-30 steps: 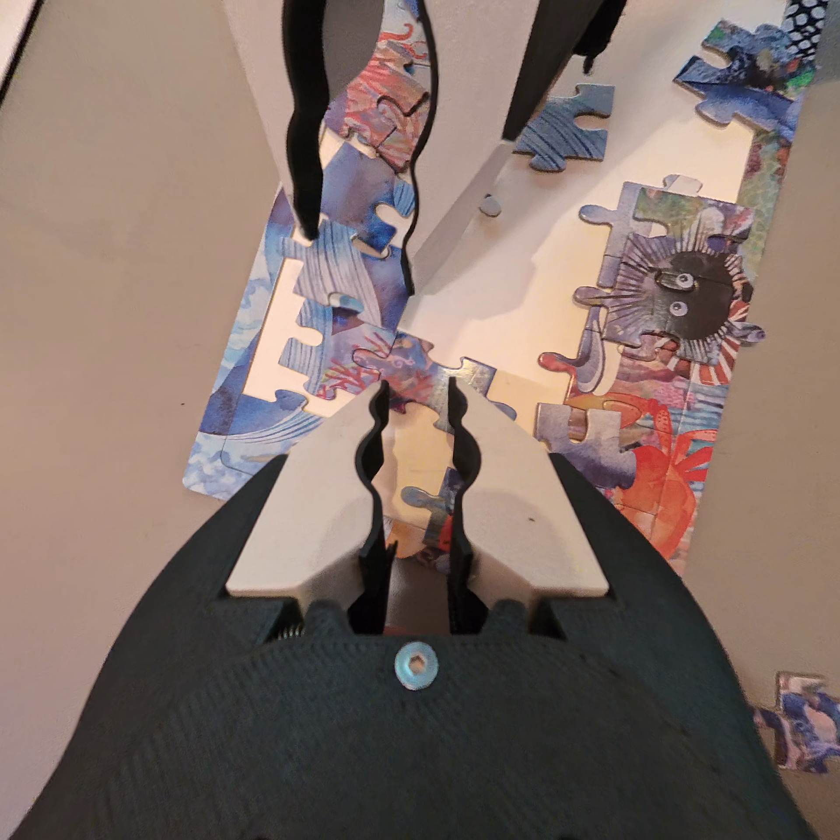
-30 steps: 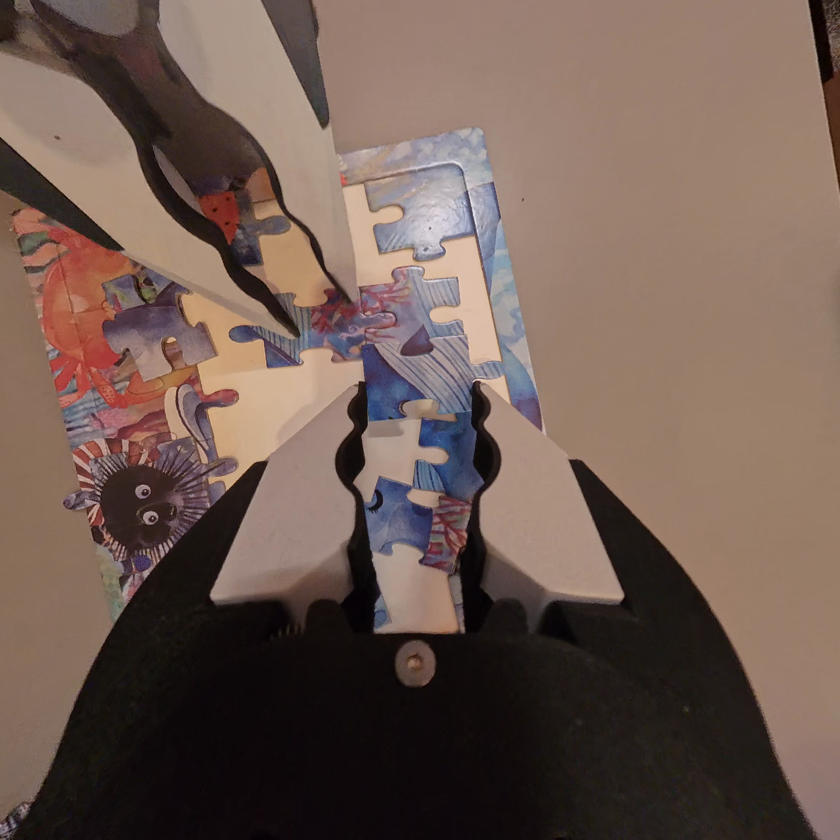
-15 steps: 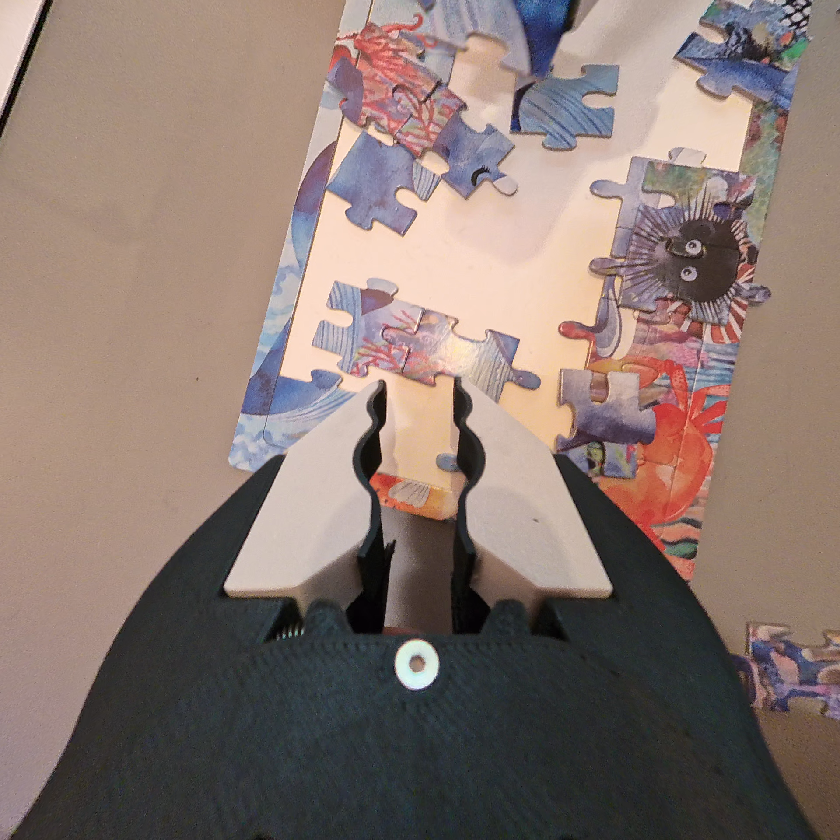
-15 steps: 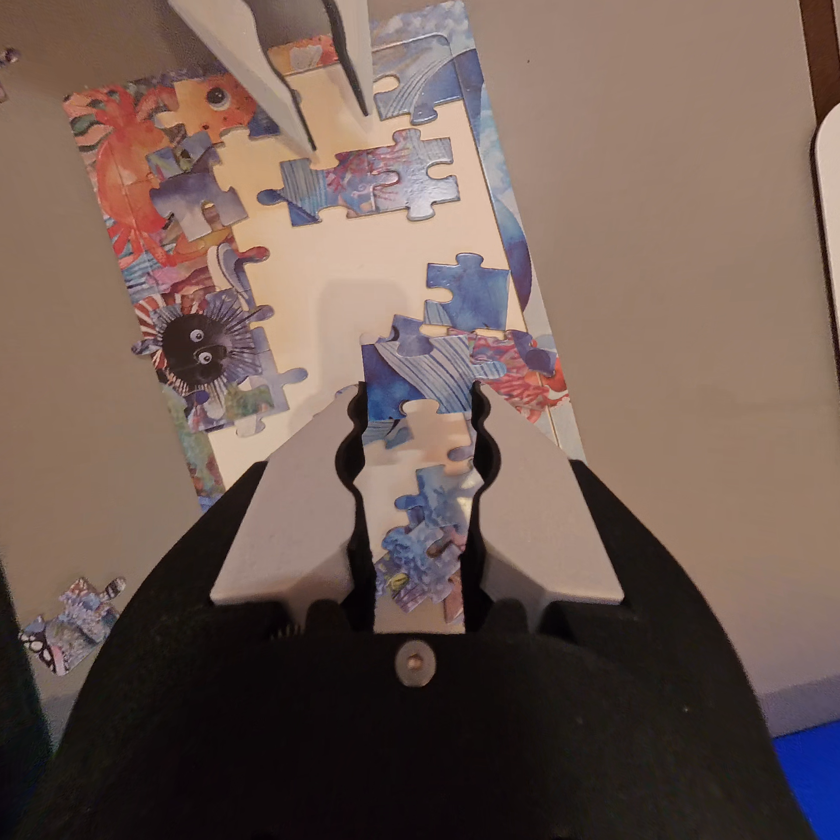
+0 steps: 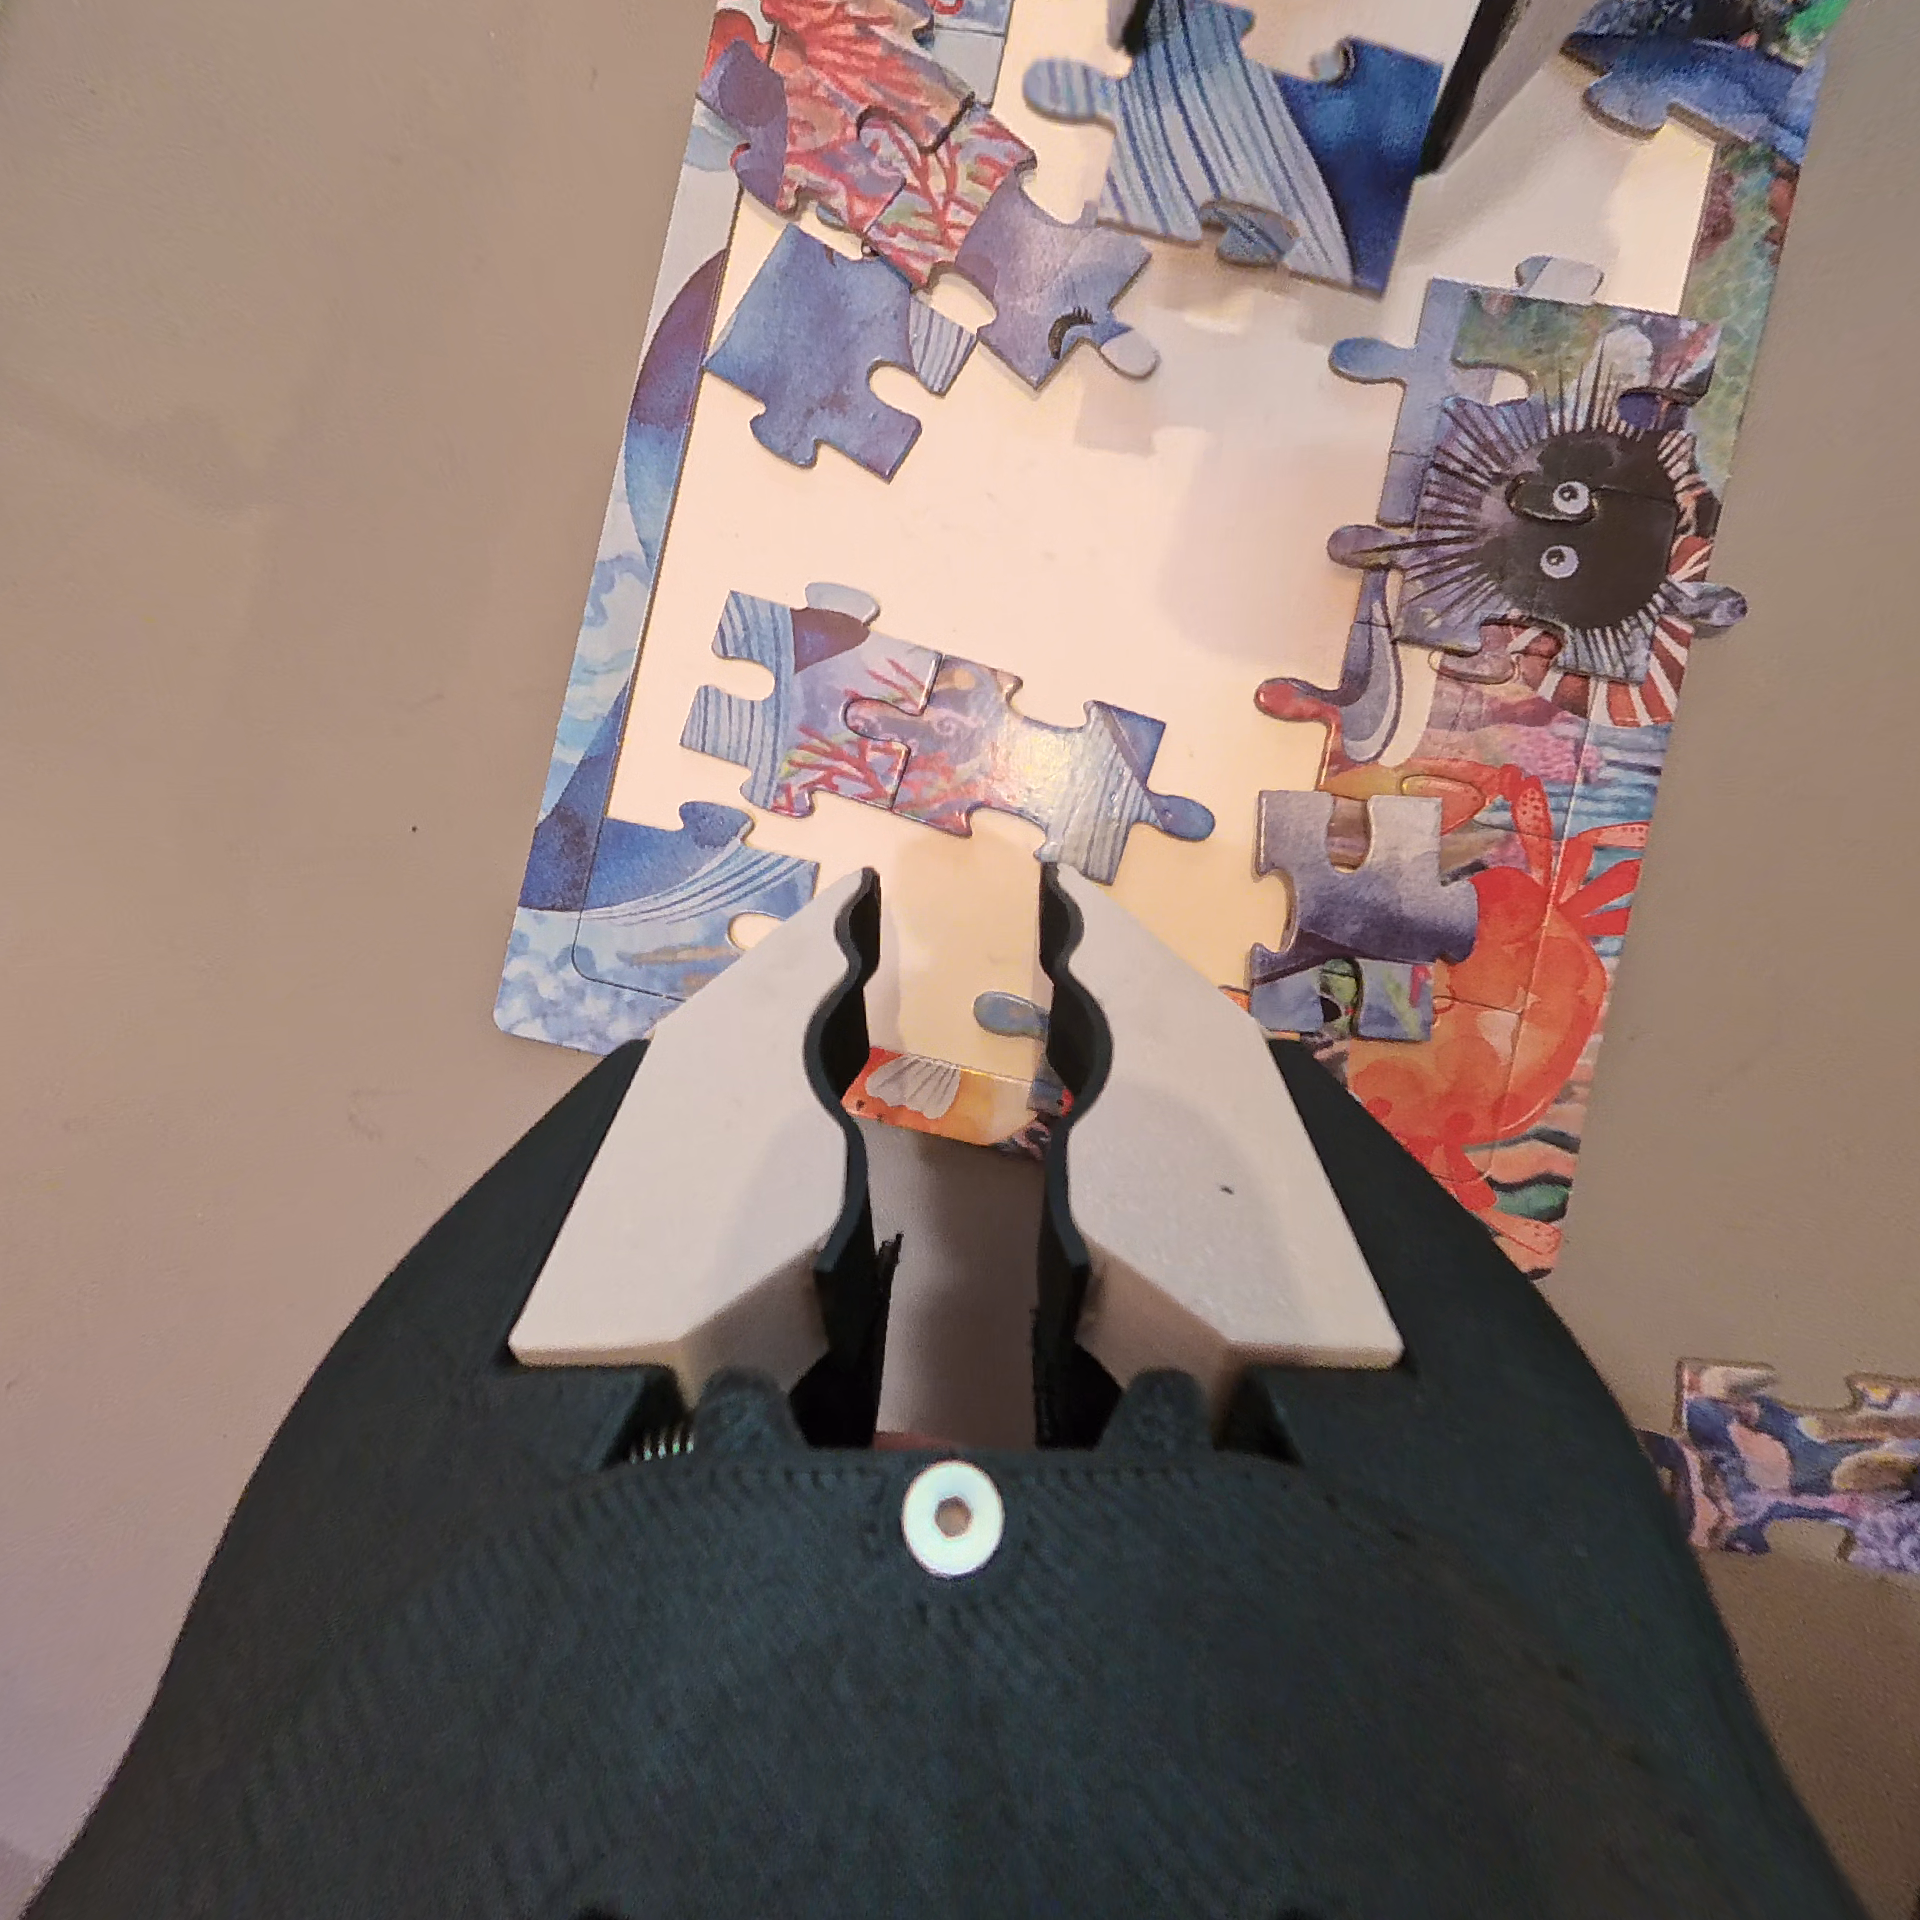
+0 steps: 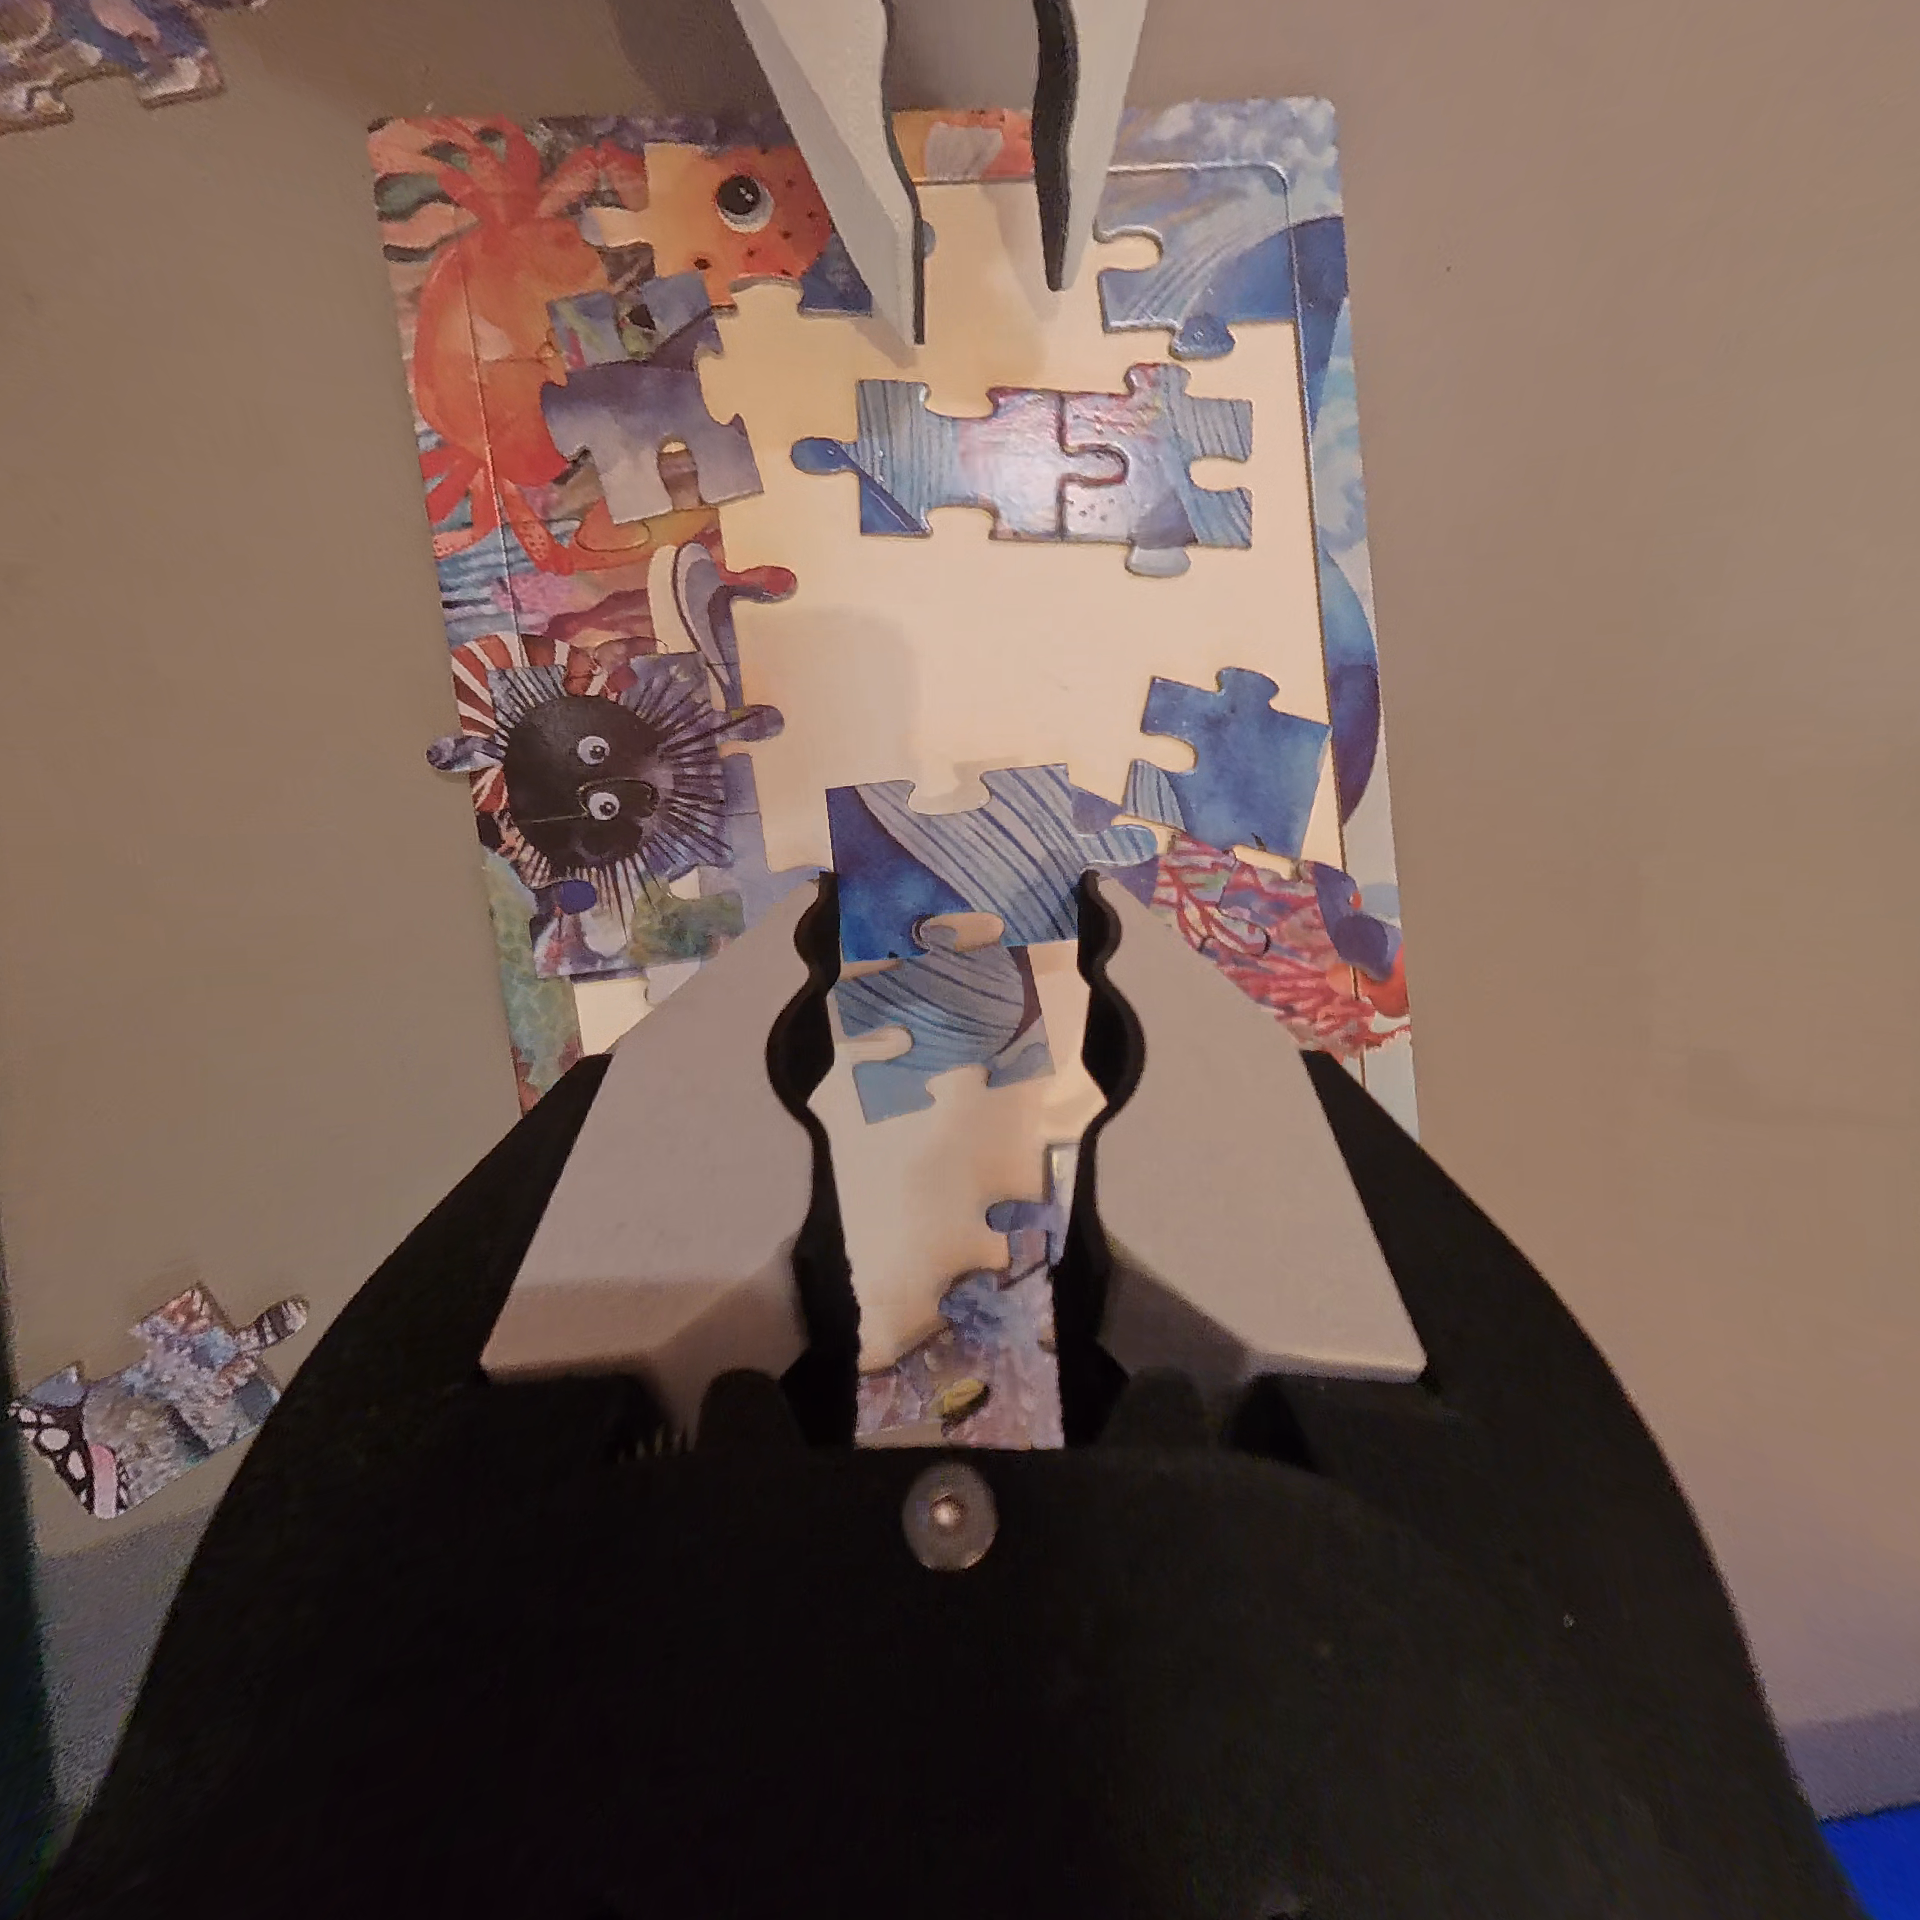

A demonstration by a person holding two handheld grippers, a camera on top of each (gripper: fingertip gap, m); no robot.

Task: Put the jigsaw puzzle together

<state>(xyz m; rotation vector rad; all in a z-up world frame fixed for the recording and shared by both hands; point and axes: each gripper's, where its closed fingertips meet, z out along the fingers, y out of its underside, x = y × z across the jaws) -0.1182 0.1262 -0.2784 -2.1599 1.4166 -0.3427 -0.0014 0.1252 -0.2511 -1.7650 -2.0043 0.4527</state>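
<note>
The puzzle board [image 5: 1039, 499] lies on a beige table, its cream middle bare and its sea-picture edges partly filled; it also shows in the right wrist view [image 6: 935, 644]. My right gripper [image 6: 956, 883] is shut on a blue striped piece [image 6: 966, 842] and holds it above the board's far part, where the left wrist view shows the piece [image 5: 1226, 135]. My left gripper [image 5: 958, 883] is open and empty over the board's near edge, just short of a joined pair of pieces [image 5: 914, 748]. The right wrist view shows that pair [image 6: 1060, 457] and the left gripper [image 6: 987, 301].
A dark blue piece [image 5: 821, 364] and coral pieces [image 5: 883, 135] lie loose on the board's left. A grey-purple piece [image 5: 1351, 883] rests on the orange crab. The black urchin cluster [image 5: 1558, 530] sits at the right edge. Loose pieces lie off the board [image 5: 1808, 1475] [image 6: 156, 1392]. My hands' fingertips stand some 12 cm from each other.
My right gripper has lifted the blue striped piece off the board's side and carried it over the middle. Both grippers have drawn apart and back from each other.
</note>
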